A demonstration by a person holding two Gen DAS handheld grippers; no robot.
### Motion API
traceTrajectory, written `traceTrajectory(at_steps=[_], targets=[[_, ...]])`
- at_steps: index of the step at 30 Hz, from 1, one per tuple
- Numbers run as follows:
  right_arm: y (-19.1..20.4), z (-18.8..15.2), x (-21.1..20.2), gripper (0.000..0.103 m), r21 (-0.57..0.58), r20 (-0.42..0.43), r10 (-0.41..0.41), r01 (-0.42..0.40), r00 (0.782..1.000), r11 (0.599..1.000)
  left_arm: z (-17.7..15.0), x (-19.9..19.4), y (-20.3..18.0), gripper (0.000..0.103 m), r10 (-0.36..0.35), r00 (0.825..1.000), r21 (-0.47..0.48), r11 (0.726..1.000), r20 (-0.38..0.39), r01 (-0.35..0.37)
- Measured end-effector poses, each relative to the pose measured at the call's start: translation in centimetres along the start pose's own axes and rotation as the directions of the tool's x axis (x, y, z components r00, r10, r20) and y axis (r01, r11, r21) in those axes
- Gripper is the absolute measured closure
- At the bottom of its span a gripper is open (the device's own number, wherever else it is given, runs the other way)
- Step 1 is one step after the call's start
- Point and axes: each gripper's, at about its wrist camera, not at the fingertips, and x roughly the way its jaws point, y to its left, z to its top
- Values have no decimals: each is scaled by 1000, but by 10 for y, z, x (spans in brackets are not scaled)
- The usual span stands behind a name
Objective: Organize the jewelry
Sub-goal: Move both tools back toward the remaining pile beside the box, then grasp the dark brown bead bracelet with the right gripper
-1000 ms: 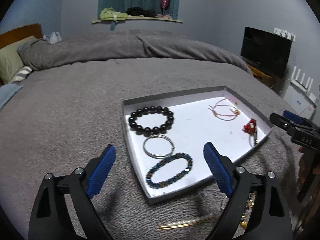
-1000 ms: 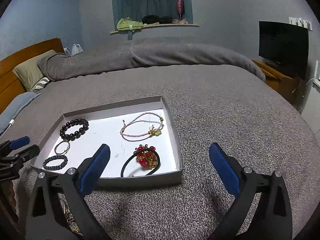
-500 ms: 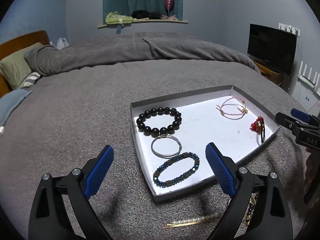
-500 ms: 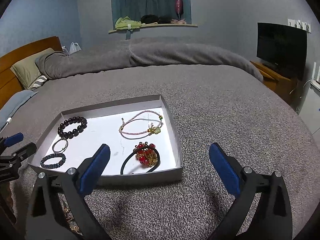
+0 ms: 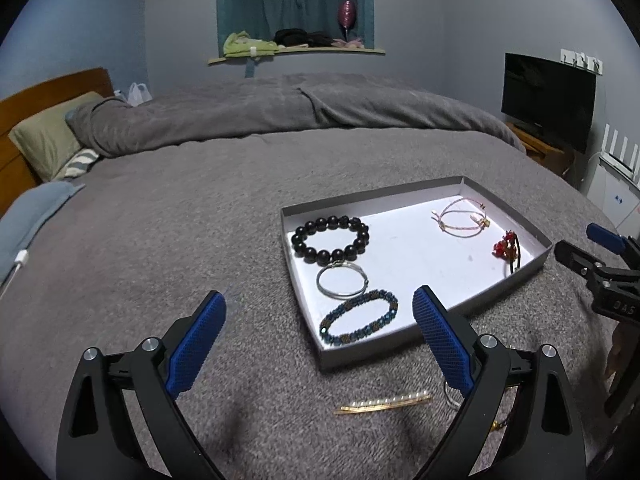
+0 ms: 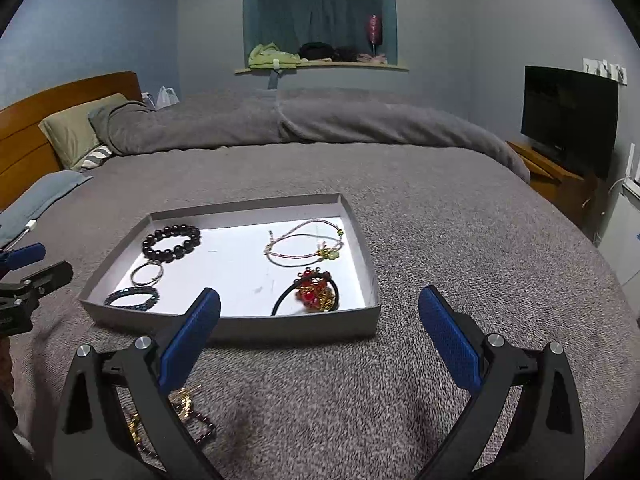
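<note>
A grey tray (image 5: pixel 532 268) (image 6: pixel 280 326) lies on the bed. It holds a black bead bracelet (image 5: pixel 332 239) (image 6: pixel 171 237), a silver ring bangle (image 5: pixel 341 278) (image 6: pixel 147 273), a blue bead bracelet (image 5: pixel 359 317) (image 6: pixel 132 298), a pink cord bracelet (image 5: pixel 460 222) (image 6: pixel 304 242) and a red beaded hair tie (image 5: pixel 507 250) (image 6: pixel 310 292). A gold pearl hair pin (image 5: pixel 382 403) lies loose in front of the tray. More gold jewelry (image 6: pixel 182 402) lies by my right gripper's left finger. My left gripper (image 5: pixel 318 340) is open and empty. My right gripper (image 6: pixel 320 338) is open and empty.
The bed has a grey blanket (image 5: pixel 160 260), with pillows (image 5: pixel 48 136) and a wooden headboard (image 6: pixel 40 120) at the left. A TV (image 6: pixel 568 116) stands on a stand at the right. A window shelf (image 5: pixel 296 50) with clothes is at the back.
Both grippers have drawn back and risen a little from the tray. The tray now sits further right in the left wrist view. Both stay open.
</note>
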Motion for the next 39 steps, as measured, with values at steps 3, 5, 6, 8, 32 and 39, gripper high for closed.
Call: traceTrajectory(at_steps=[3,5,6,8,32,39], targets=[[2,-3,-8,5,-2,14,22,-22,1000,1000,-5,-5,2,9,7,1000,2,1000,-1,-7],[5,-5,-11,5,-12,15,32,-32,999,999,-8,-7,4,9,11,1000,4,1000,-2,-11],[8,-7,-12,5,-23,11,33,-33,999,999,-10,-8,5,9,13,1000,4,1000,-2,-13],[12,-9,-12,5,-46,2,37,-37,999,998,-14,-11,8,9,16,1000,0,1000,1,-16],[37,-74,-13,5,-151,-178,123,-151,976,977,-67,-11,6,9,-61,994,69,995,-88,68],[47,-77,-12,10,-160,-190,154,-185,970,970,-69,-4,0,9,-72,993,84,993,-93,80]])
